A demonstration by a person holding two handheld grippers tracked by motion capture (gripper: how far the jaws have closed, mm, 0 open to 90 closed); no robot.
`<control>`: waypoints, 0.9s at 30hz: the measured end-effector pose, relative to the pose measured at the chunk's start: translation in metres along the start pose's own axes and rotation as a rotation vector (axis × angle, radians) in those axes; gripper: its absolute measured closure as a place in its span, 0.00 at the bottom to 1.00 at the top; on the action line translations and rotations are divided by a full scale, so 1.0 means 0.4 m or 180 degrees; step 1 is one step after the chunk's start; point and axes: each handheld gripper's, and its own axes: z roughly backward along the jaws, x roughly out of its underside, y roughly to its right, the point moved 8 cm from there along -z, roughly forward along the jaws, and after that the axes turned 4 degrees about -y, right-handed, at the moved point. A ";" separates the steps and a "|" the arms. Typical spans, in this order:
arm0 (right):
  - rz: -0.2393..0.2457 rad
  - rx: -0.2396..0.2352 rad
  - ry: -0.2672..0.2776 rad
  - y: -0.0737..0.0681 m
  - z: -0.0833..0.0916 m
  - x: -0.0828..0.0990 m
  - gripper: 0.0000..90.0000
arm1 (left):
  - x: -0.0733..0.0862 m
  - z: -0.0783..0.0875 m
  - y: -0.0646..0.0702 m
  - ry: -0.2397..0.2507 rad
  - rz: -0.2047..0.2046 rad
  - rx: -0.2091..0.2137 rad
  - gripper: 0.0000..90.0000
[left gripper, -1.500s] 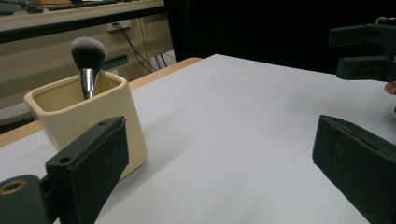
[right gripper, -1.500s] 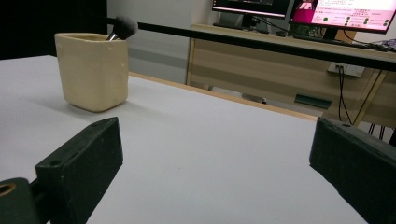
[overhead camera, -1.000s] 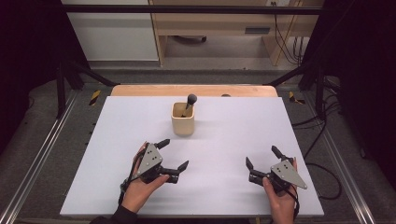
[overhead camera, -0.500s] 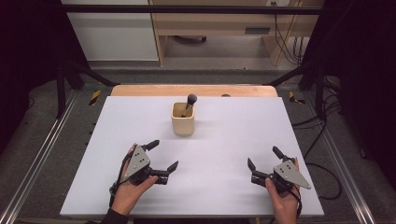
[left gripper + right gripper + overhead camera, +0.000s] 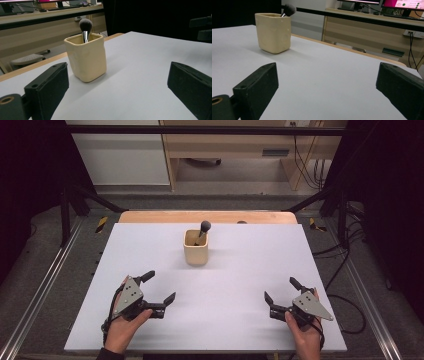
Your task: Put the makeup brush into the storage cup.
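The left gripper [image 5: 159, 287] rests low over the white table [image 5: 240, 320], jaws spread wide and holding nothing. Ahead of them and well apart stands the cream cup [image 5: 196, 248], upright, with a makeup brush [image 5: 203, 231] leaning inside, bristles up; in the left gripper view the cup [image 5: 86, 57] sits nearer the left jaw. The right gripper [image 5: 281, 291] likewise gapes wide and empty, the cup [image 5: 273, 32] far ahead, beyond its left jaw.
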 end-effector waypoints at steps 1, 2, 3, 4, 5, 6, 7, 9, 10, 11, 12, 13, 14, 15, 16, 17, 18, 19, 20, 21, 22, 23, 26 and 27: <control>0.0002 -0.0005 -0.0001 0.000 0.000 0.000 0.05 | 0.000 0.004 -0.003 0.0007 0.0003 -0.0006 0.04; 0.0003 -0.0009 -0.0001 -0.001 0.000 0.000 0.05 | 0.001 0.009 -0.006 0.0011 -0.0012 -0.0011 0.04; 0.0004 -0.0011 0.0000 0.000 0.000 0.000 0.05 | 0.001 0.013 -0.008 0.0016 -0.0023 -0.0008 0.04; 0.0008 -0.0014 -0.0005 0.000 0.001 0.000 0.05 | 0.002 0.016 -0.010 0.0015 -0.0027 -0.0010 0.04; 0.0011 -0.0013 -0.0008 0.001 0.001 0.001 0.04 | 0.003 0.021 -0.012 0.0019 -0.0028 -0.0014 0.04; 0.0006 -0.0011 -0.0007 0.001 0.001 0.001 0.04 | 0.005 0.025 -0.016 0.0018 -0.0039 -0.0021 0.04; 0.0001 -0.0016 -0.0008 0.002 0.001 0.001 0.04 | 0.007 0.030 -0.019 0.0026 -0.0030 -0.0030 0.04; 0.0008 -0.0018 -0.0007 0.005 0.002 0.001 0.04 | 0.010 0.038 -0.026 0.0036 -0.0016 -0.0049 0.04; 0.0010 -0.0020 -0.0009 0.006 0.002 0.001 0.04 | 0.012 0.041 -0.028 0.0042 -0.0006 -0.0059 0.04; 0.0005 -0.0020 -0.0012 0.007 0.003 0.002 0.04 | 0.013 0.043 -0.030 0.0050 0.0003 -0.0064 0.04; 0.0001 -0.0020 -0.0014 0.008 0.004 0.002 0.04 | 0.015 0.048 -0.033 0.0046 -0.0007 -0.0068 0.04; 0.0004 -0.0021 -0.0014 0.009 0.004 0.002 0.04 | 0.018 0.053 -0.037 0.0046 -0.0008 -0.0079 0.04; 0.0007 -0.0026 -0.0012 0.010 0.004 0.003 0.04 | 0.020 0.055 -0.039 0.0059 0.0004 -0.0089 0.04; 0.0008 -0.0025 -0.0014 0.010 0.004 0.003 0.04 | 0.023 0.060 -0.044 0.0052 -0.0004 -0.0102 0.04; 0.0010 -0.0028 -0.0015 0.010 0.004 0.003 0.04 | 0.025 0.064 -0.048 0.0056 0.0001 -0.0112 0.04; 0.0016 -0.0031 -0.0021 0.011 0.005 0.004 0.04 | 0.027 0.067 -0.051 0.0068 0.0013 -0.0128 0.04; 0.0014 -0.0031 -0.0023 0.011 0.004 0.004 0.04 | 0.029 0.071 -0.056 0.0073 0.0018 -0.0141 0.04; 0.0018 -0.0036 -0.0023 0.011 0.004 0.004 0.04 | 0.031 0.074 -0.061 0.0085 0.0030 -0.0145 0.04; 0.0019 -0.0039 -0.0023 0.011 0.004 0.004 0.04 | 0.034 0.078 -0.066 0.0083 0.0027 -0.0157 0.04; 0.0021 -0.0039 -0.0025 0.011 0.004 0.004 0.04 | 0.036 0.081 -0.070 0.0094 0.0045 -0.0168 0.04; 0.0011 -0.0041 -0.0029 0.011 0.004 0.005 0.04 | 0.038 0.085 -0.074 0.0100 0.0050 -0.0175 0.04; 0.0012 -0.0045 -0.0030 0.011 0.004 0.005 0.04 | 0.040 0.088 -0.078 0.0117 0.0066 -0.0181 0.04; 0.0010 -0.0051 -0.0029 0.011 0.004 0.005 0.04 | 0.045 0.096 -0.085 0.0142 0.0091 -0.0184 0.04; 0.0019 -0.0052 -0.0027 0.012 0.004 0.005 0.04 | 0.048 0.099 -0.088 0.0140 0.0088 -0.0192 0.04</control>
